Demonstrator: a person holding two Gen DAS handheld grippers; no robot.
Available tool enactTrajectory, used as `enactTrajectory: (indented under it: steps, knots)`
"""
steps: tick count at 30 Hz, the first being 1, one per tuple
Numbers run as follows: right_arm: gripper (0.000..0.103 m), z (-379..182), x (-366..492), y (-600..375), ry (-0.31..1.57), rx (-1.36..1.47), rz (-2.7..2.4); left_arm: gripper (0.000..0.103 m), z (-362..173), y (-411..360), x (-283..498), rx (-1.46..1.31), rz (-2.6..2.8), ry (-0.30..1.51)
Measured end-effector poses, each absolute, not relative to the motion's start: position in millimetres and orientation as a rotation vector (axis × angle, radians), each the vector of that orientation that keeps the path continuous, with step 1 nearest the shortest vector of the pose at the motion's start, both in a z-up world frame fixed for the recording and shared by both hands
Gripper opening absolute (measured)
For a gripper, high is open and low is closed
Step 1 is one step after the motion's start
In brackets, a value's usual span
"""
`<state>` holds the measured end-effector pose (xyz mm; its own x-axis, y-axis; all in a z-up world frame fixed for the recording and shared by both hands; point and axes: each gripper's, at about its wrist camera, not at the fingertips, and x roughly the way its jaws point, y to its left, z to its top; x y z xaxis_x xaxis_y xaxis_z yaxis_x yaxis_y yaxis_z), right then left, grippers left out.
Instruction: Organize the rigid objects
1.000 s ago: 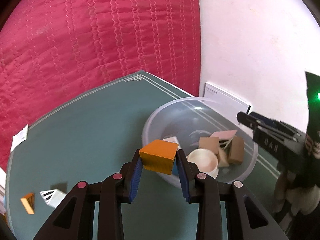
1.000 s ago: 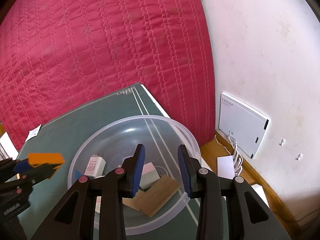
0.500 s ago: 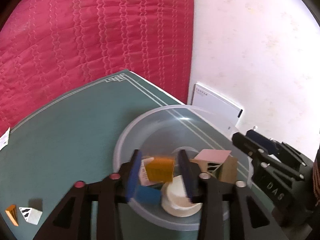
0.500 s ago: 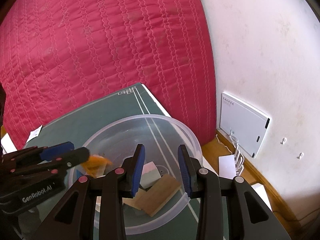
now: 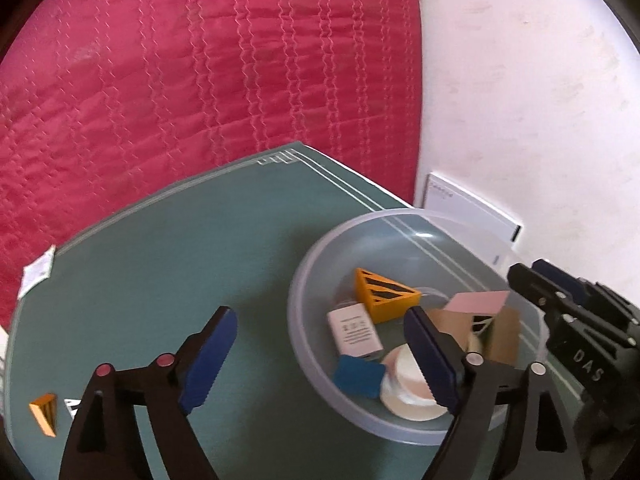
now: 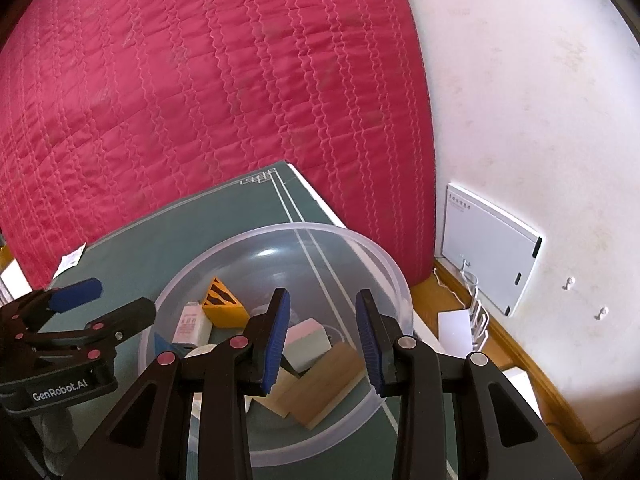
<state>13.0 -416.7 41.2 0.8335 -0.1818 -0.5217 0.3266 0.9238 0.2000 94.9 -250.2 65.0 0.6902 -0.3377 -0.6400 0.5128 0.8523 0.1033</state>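
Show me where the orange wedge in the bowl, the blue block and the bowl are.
orange wedge (image 5: 386, 294): left wrist view, striped top face.
blue block (image 5: 358, 375): left wrist view, top face.
bowl (image 5: 308, 356): left wrist view, near wall.

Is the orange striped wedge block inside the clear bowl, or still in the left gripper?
Inside. The orange wedge block lies in the clear bowl; the left gripper is opening with nothing between its fingers.

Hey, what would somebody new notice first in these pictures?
Probably the quilted crimson bedspread filling the background behind the green table. Next, the clear plastic bowl at the table's right, holding an orange triangular block with black stripes among other blocks. The left gripper is opening, nothing between its jaws.
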Motion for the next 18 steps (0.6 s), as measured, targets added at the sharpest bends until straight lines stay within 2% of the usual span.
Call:
enactTrajectory:
  steps: [4,18]
  knots:
    - [0.036,40.8,13.1,-417.9,0.521,0.291,-0.272,0.097,67.3,-246.2,88.9,0.318,-0.442,0.618]
    - [0.044,37.1,12.8,-414.1,0.52,0.291,-0.263,0.099,69.5,-235.4,77.1,0.364,-0.367,0.547]
